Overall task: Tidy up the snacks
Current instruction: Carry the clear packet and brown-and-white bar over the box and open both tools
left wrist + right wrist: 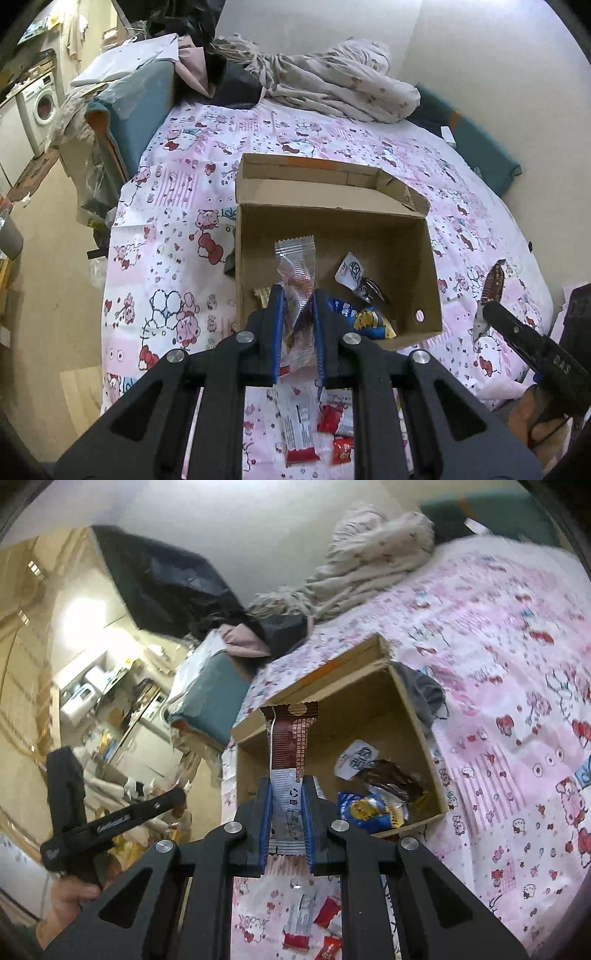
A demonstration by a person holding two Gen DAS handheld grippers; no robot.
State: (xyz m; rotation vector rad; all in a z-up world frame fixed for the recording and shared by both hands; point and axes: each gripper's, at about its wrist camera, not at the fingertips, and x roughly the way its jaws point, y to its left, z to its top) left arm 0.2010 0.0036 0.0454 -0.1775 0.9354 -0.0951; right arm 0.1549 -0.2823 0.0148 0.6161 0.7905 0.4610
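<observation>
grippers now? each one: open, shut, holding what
Left gripper: shut on a clear snack packet, above the cardboard box.
Right gripper: shut on a brown-and-white snack packet.

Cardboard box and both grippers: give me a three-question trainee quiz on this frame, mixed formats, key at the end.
1. True or false: the cardboard box on the bed sheet is empty.
2. Multiple choice: the right gripper is shut on a) a brown and white wrapper, b) a spoon, c) nothing.
3. Short answer: what does the left gripper hold between its jaws?

Key
1. False; a blue packet and others lie inside.
2. a
3. A clear snack packet.
</observation>
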